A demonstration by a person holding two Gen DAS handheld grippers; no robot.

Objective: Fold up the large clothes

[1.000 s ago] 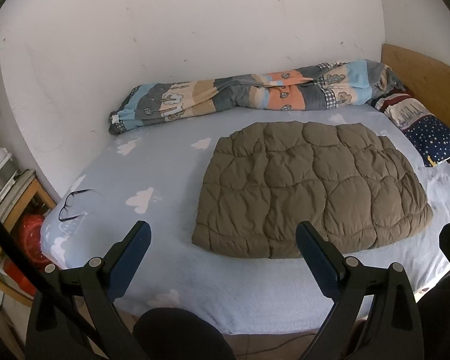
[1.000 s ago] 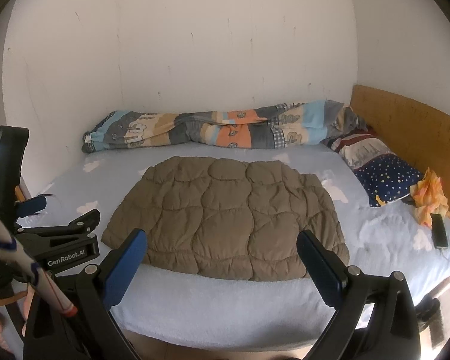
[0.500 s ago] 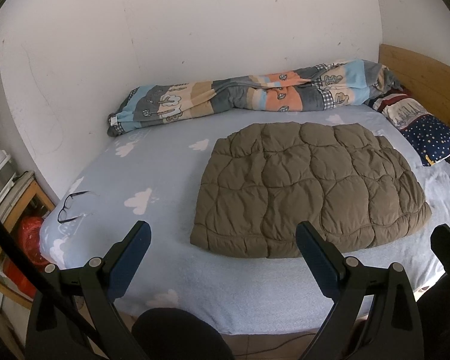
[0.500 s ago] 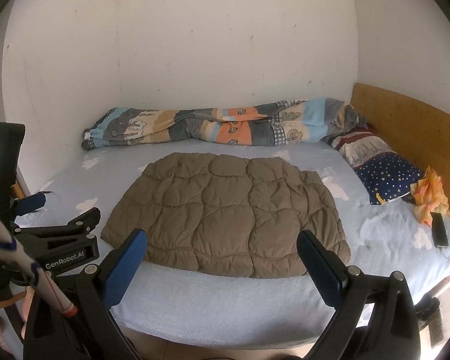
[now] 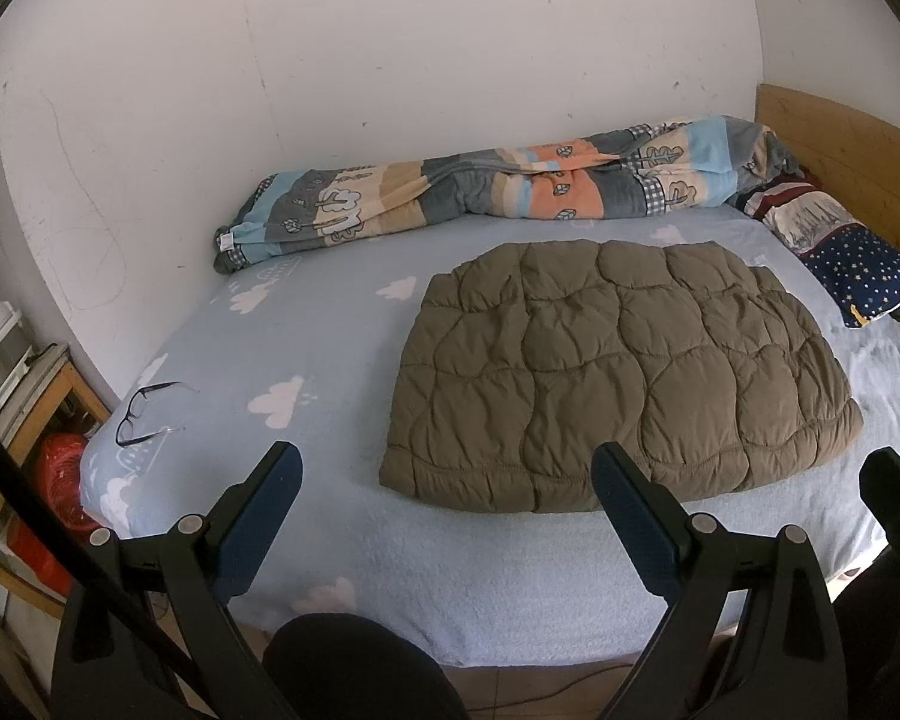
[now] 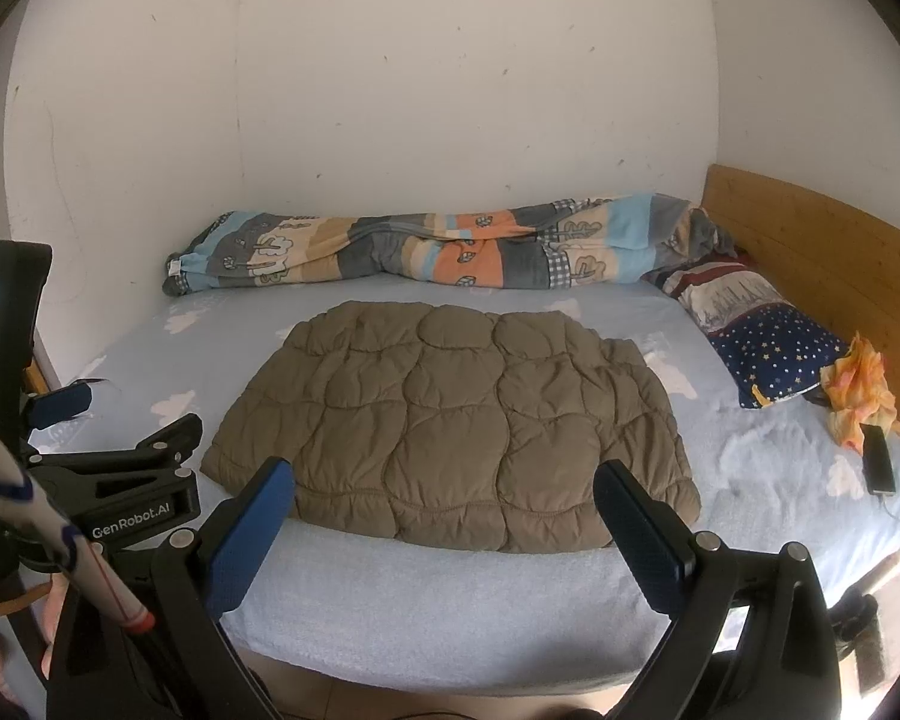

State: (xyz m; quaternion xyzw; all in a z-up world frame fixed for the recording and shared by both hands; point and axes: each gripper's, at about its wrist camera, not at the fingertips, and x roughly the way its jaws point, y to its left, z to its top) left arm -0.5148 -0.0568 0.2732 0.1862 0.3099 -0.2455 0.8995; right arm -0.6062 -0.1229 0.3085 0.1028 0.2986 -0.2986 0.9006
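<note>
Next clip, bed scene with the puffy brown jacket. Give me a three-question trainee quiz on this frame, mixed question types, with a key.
1. True or false: the left claw is shut on the brown quilted jacket.
2. Multiple choice: the eyeglasses lie (A) on the jacket, (B) on the sheet near the bed's left edge, (C) on the starry pillow.
3. Fill in: the phone lies beside an orange ____.

Key
1. False: both the left claw and the right claw are open, short of the jacket.
2. B
3. cloth
</note>
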